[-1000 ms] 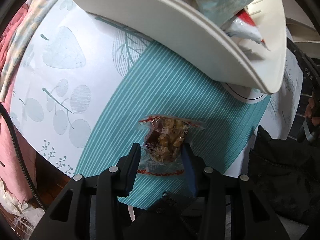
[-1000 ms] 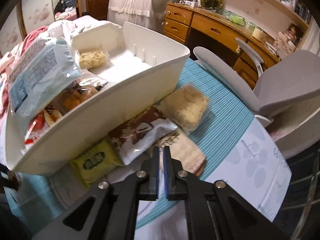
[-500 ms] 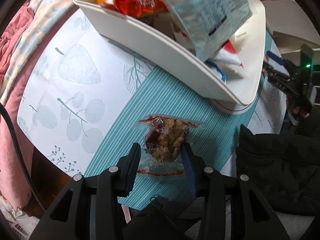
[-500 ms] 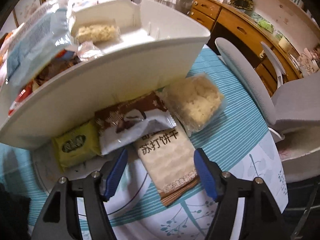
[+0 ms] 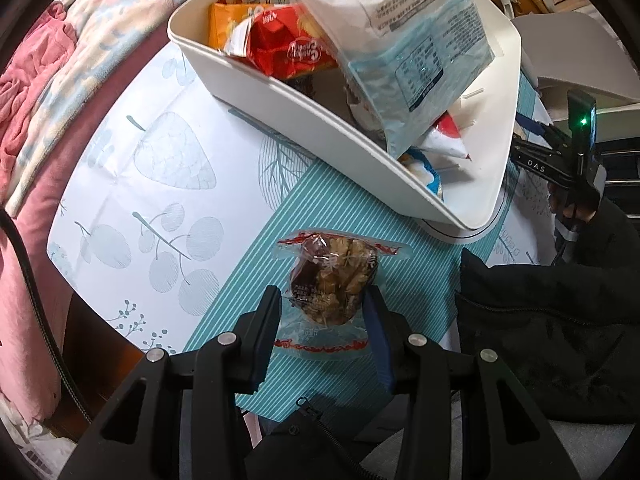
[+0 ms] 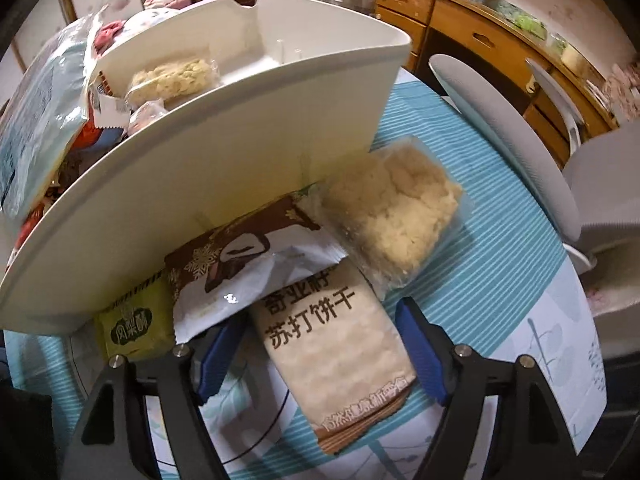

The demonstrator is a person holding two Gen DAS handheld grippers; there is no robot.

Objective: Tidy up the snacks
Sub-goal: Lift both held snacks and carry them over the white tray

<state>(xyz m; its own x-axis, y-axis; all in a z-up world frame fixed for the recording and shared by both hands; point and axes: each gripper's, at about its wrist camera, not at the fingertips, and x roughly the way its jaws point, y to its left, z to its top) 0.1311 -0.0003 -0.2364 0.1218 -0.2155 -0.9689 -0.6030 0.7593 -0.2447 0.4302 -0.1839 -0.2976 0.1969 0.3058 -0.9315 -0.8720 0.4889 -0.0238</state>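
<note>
My left gripper (image 5: 322, 312) clamps the clear-wrapped nut snack (image 5: 334, 280) above the striped cloth, near the white bin (image 5: 320, 116) where it belongs, while my right gripper (image 6: 316, 340) spreads wide around the soda cracker pack (image 6: 336, 352) lying just beside the bin.

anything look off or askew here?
Yes. The white bin is tipped, its near edge propped on the brown-and-white packet and green packet beneath it. Inside, a big pale blue bag leans over the rim. Nothing is spilled or torn.
</note>
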